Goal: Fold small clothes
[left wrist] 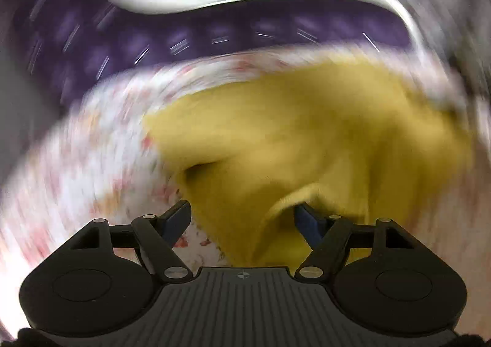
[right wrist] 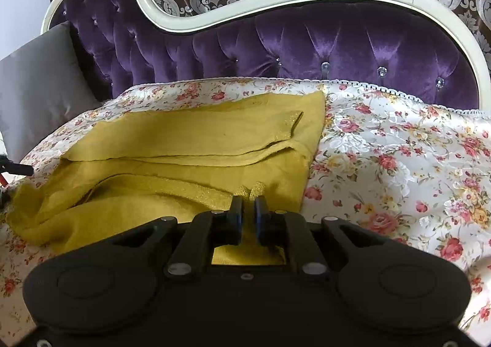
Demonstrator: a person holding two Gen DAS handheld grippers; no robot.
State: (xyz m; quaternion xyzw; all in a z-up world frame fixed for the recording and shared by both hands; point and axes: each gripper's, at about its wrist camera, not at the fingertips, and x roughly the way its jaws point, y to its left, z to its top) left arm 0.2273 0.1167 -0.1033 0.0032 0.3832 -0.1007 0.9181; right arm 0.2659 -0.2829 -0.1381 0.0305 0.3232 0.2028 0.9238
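- While the yellow cloth (right wrist: 190,144) lies on the flowery sheet (right wrist: 399,147) of the purple sofa (right wrist: 307,40), it is only partly folded.
- One flap already lies flat over the far part.
- The near edge is bunched up and wrinkled, so I think more folding and smoothing is left.
- The right tongs (right wrist: 248,208) are nearly closed, and they are opening a little.
- A gold trim bit of the cloth sits right at their tips, but I cannot tell if they pinch it.
- The left tongs (left wrist: 242,218) are wide, with the cloth bunched between them and one side tucked under a fold; that view is blurry.
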